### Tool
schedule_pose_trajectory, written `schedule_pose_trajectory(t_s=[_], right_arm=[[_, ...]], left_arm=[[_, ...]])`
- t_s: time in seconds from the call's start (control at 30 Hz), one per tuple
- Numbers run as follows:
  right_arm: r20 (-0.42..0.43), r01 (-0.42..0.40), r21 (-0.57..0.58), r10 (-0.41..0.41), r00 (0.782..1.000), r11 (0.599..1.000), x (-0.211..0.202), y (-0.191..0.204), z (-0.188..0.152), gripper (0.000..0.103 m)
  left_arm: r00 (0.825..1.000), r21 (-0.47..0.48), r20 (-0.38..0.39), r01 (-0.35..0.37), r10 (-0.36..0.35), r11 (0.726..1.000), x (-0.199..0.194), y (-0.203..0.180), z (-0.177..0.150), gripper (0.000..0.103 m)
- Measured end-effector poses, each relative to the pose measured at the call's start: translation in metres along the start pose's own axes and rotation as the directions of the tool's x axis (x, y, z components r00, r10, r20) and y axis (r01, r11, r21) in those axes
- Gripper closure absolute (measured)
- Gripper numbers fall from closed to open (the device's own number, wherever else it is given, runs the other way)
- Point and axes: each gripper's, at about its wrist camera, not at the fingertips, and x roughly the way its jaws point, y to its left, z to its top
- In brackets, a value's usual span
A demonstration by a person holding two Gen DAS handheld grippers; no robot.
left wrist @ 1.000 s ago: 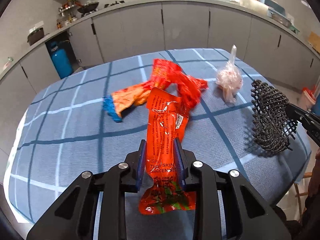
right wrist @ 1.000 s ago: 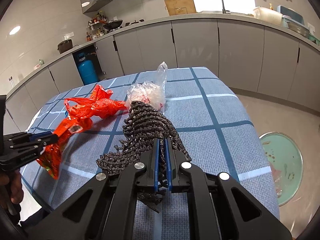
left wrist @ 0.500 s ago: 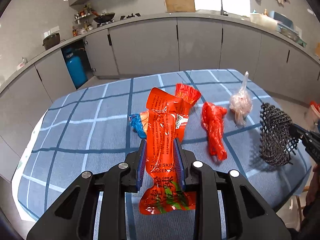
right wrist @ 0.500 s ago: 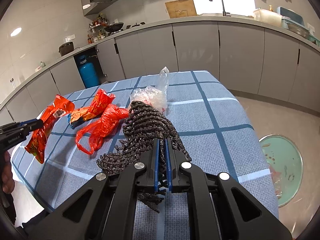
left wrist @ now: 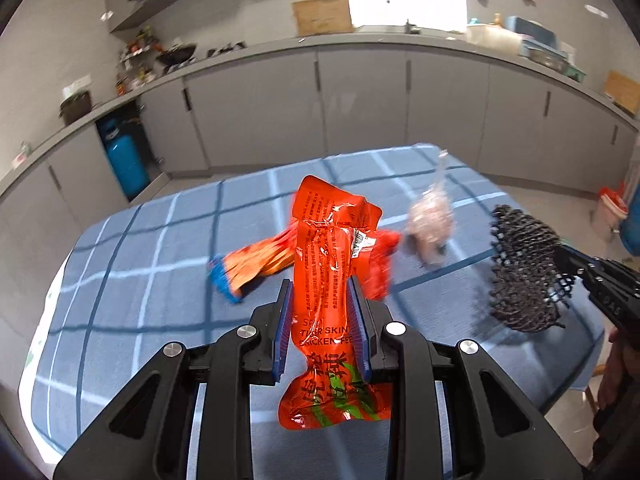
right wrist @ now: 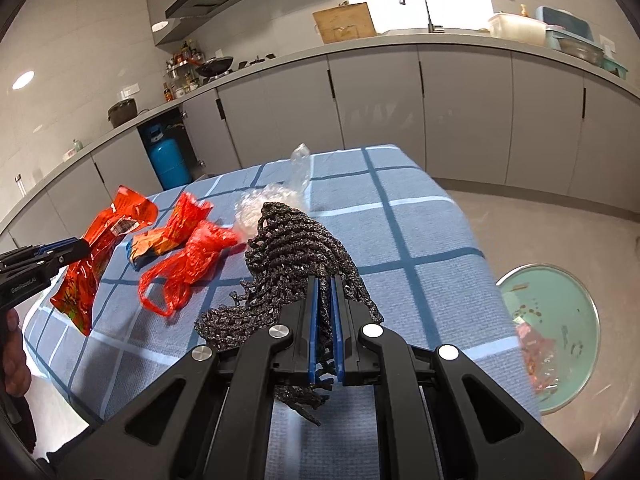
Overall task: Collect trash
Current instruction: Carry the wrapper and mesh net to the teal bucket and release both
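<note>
Main risk: the left gripper [left wrist: 322, 328] held the orange snack wrapper [left wrist: 332, 280] only across its narrow middle, slick crinkled foil with both ends flopping free, so a quick swing toward the bin could let it slide out of the pads. The right gripper [right wrist: 324, 336] was fully closed on a thin pinch of the black mesh net [right wrist: 296, 264]; most of the net hung loose on the blue checked tablecloth [right wrist: 420, 216], so it could snag or drag the nearby red plastic bag [right wrist: 188, 264] off the edge. Wrapper looked glossy, orange-red, printed text, green-striped bottom end, lifted clear above the table. Left on the cloth: an orange and blue wrapper [right wrist: 160, 240], the red bag, and a clear knotted plastic bag [right wrist: 276, 196]. A green bin [right wrist: 556, 332] sat on the floor right of the table, some trash already inside.
</note>
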Motion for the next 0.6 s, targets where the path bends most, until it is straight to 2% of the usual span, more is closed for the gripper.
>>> schedule_pose_trajectory(t_s=[0.33, 0.6], right_arm=[[0.041, 0.069, 0.063, -0.071, 0.997, 0.996, -0.018, -0.037, 0.011, 0.095], [0.047, 0.109, 0.099, -0.114, 0.992, 0.989, -0.022, -0.055, 0.009, 0.095]], left_arm=[[0.987, 0.125, 0.087, 0.121, -0.133, 0.985, -0.003, -0.071, 0.038, 0.075], [0.976, 0.190, 0.071, 0.187, -0.203, 0.964, 0.023, -0.111, 0.054, 0.075]])
